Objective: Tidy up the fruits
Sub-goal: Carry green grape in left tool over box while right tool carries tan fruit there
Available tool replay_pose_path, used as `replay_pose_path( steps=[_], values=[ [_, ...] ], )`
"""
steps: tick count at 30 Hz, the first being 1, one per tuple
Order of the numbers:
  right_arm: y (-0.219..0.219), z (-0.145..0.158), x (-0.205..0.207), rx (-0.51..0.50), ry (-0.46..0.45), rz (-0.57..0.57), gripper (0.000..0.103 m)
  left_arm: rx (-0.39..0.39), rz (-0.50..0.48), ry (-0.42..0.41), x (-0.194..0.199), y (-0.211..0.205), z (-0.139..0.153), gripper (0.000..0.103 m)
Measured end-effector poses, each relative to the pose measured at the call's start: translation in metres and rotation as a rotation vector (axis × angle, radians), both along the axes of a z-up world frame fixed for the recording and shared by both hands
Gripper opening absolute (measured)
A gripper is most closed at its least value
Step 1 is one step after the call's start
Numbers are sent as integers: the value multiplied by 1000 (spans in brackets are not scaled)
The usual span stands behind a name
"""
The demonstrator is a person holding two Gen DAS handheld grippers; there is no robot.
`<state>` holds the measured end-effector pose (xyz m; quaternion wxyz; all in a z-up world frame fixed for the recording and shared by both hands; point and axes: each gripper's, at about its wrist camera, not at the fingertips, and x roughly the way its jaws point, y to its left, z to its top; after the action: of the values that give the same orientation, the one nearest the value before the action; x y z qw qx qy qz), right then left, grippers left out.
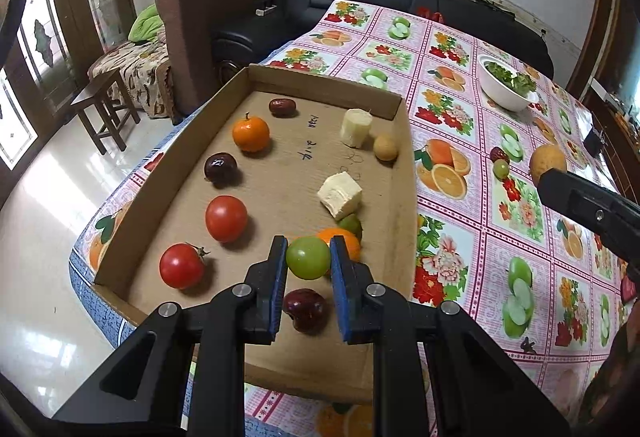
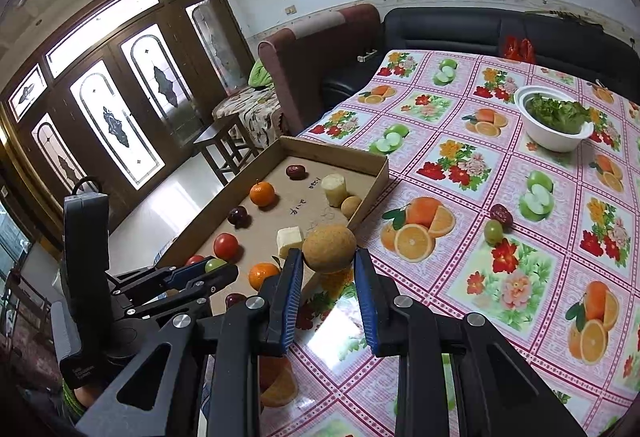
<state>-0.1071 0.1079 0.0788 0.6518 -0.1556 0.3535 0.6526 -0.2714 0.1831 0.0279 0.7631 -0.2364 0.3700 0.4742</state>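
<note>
Fruits are mostly gathered already in the cardboard tray (image 1: 394, 173), which serves as the landmark. Along the tray's left wall runs a neat line: a dark date (image 1: 282, 106) at the far end, then a mandarin (image 1: 251, 133), a dark plum (image 1: 220, 167) and two red tomatoes (image 1: 226, 218). Toward the tray's right wall sit two pale cut pieces (image 1: 340, 194), a small tan fruit (image 1: 385, 146), another orange and a small green fruit, less orderly. The left gripper (image 1: 308, 257) pinches a green grape (image 1: 308, 258) above the tray's near end, over a dark plum on its floor, so this one seems about to be set down. The right gripper (image 2: 329, 261) clamps a tan round fruit (image 2: 329, 248) just outside the tray's right wall, above the tablecloth (image 2: 520, 277). Still left, judging by what lies out: a green grape (image 2: 493, 230) and a red date (image 2: 501, 215) on the cloth, well right of the tray. The task looks well past halfway, with two fruits in hand and two to fetch.
</note>
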Motion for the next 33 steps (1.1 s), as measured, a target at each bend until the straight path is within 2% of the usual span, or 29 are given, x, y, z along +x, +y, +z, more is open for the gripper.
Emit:
replay_pose_path(
  steps=[6,10,12,19,26,33],
  values=[
    [10,-5,-2,-12,0,9,26,-9,13,0,-3,10,-2,19],
    [22,-10,-2,-24,6,16,26,-48,21,-27,-9,27,-3,19],
    [31,-13,-3,-32,9,21,26,-72,29,-43,-13,36,-4,19],
    [68,-21,-5,-56,25,34,26,-79,72,-62,-21,70,1,19],
    [100,-37,-14,-91,39,55,26,-80,69,-49,-4,91,-1,19],
    [126,-58,-16,-139,46,58,26,-114,54,-33,10,100,-15,19]
  ],
)
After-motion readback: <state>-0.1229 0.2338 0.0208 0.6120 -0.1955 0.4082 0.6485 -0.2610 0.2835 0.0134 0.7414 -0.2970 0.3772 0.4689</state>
